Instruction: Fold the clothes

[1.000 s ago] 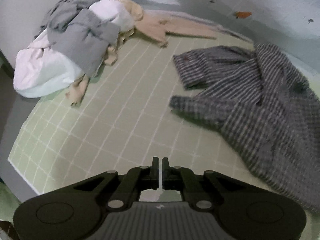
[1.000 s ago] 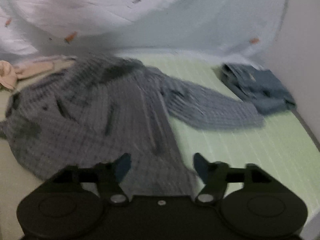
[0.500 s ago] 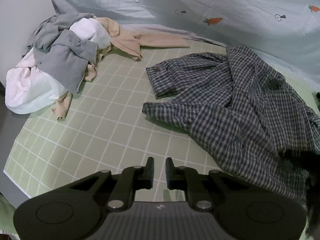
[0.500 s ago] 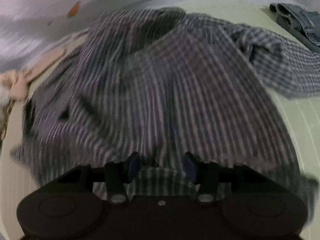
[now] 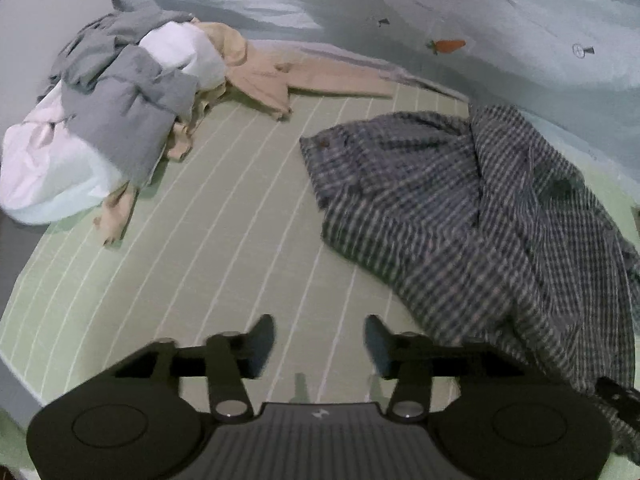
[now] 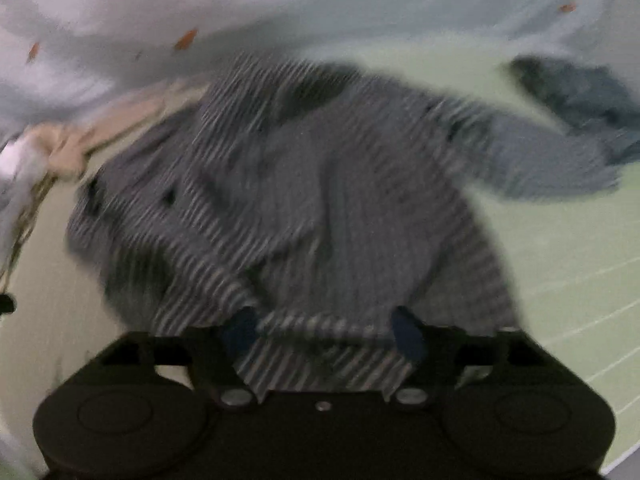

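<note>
While the left gripper [image 5: 320, 340] hangs over bare green grid-lined bed sheet [image 5: 224, 216], its jaws are opening and stand well apart, with nothing between them but the sheet below. The checked shirt [image 5: 472, 216] lies crumpled on the bed just to the right of this gripper, one cuffed sleeve reaching toward the middle of the sheet and the body bunched into folds toward the right edge of the left wrist view. A heap of unfolded clothes [image 5: 108, 120], grey, white and beige, rests well apart from the shirt at the far left of the bed, with one beige sleeve stretched along the sheet toward the pale quilt [image 5: 460, 12] printed with small carrots. The right gripper [image 6: 324, 326] is lowered onto the near hem of the checked shirt [image 6: 304, 184]; its jaws are opening and stand wide, a ridge of the checked fabric lies between them, and the blue pads do not press on it. The right wrist view is heavily blurred. A folded piece of denim [image 6: 580, 96] lies at the far right of the bed, near the end of the shirt's other sleeve; whether they touch cannot be told.
</note>
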